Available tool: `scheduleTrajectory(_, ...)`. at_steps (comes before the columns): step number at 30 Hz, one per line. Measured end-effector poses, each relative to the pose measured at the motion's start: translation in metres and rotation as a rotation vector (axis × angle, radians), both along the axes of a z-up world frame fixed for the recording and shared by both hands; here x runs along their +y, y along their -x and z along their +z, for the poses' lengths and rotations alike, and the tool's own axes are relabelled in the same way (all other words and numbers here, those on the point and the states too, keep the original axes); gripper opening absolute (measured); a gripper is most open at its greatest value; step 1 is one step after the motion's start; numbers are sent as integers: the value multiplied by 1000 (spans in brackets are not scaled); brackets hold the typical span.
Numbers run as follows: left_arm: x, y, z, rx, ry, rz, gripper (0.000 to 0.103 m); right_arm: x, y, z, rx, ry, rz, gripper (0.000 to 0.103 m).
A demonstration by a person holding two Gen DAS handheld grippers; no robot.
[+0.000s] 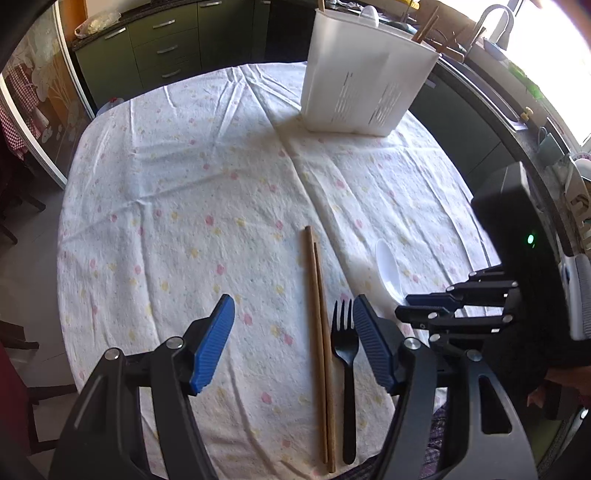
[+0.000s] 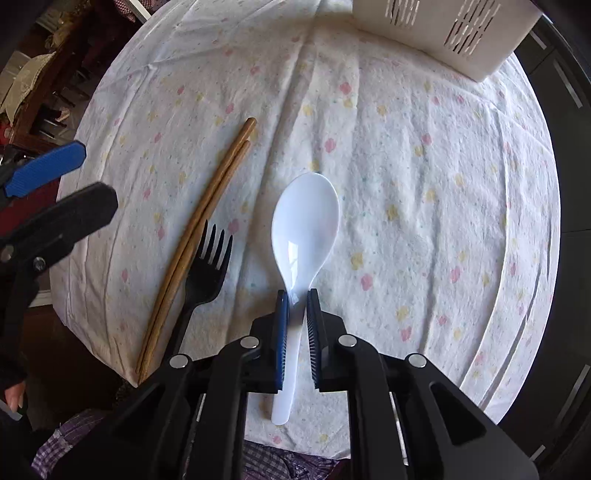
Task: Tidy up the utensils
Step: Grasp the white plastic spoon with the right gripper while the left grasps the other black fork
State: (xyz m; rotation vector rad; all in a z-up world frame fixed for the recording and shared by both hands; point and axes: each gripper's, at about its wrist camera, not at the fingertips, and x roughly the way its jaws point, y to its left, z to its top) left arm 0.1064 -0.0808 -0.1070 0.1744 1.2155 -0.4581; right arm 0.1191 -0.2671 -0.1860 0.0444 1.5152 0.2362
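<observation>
- Kitchen cabinets are running behind a tabletop (image 1: 177, 192) that is wearing a flowered white cloth, seen from the left wrist; a white slotted utensil holder (image 1: 365, 85) is standing near the far edge with a chopstick already poking out of it.
- Left hand-held gripper (image 1: 293, 343) is hanging wide open and holding nothing, with the pair of wooden chopsticks (image 1: 318, 332) and the black fork (image 1: 344, 354) lying side by side between its fingers near the near edge.
- Closing from this spot is risking a pinch on chopsticks and fork together, or rolling one chopstick away, since they are lying nearly touching.
- White spoon (image 1: 388, 269) is lying just past the fork, partly hidden by the right hand-held gripper (image 1: 402, 314), which is crowding in close; the two tools are at risk of knocking each other.
- From the right wrist, the same cloth is filling the view, with the holder's lower corner (image 2: 443, 33) near the far edge.
- Right hand-held gripper (image 2: 297, 295) is closed on the neck of the white spoon (image 2: 304, 229), which is lying near the near edge.
- That handle is smooth and narrow, so the heavy bowl is likely to swing or slip when lifted, and the wrinkled cloth is liable to drag.
- No brand, label or readable writing is showing in either view.
</observation>
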Motion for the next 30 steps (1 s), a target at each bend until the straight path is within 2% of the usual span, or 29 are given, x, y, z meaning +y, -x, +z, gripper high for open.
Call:
scheduleTrajectory(3,-9,14,-13,82,-13,-14,63,-26,3,6,-25,-74,-44,11)
scheduleTrajectory(9,-27,33,-33,246,-53,4,63,-62,7,14,-62,-158,-80,11)
scheduleTrajectory(14,-48,47,-42,359,-25,-7,63,-85,16,23,-94,-201,-92,11)
scheduleTrajectory(16,-57,51,-43,362,-32,-18,62,-85,20,23,-105,-210,-94,11)
scheduleTrajectory(18,-62,50,-49,359,-51,-21,55,-89,22,26,-111,-217,-95,11)
scheduleTrajectory(20,-64,48,-54,363,-70,-9,51,-96,26,29,-119,-220,-93,11)
scheduleTrajectory(24,-68,47,-48,316,-86,-8,50,-100,27,34,-132,-223,-96,11)
scheduleTrajectory(30,-70,40,-52,318,-120,-2,50,-109,26,40,-151,-218,-112,11)
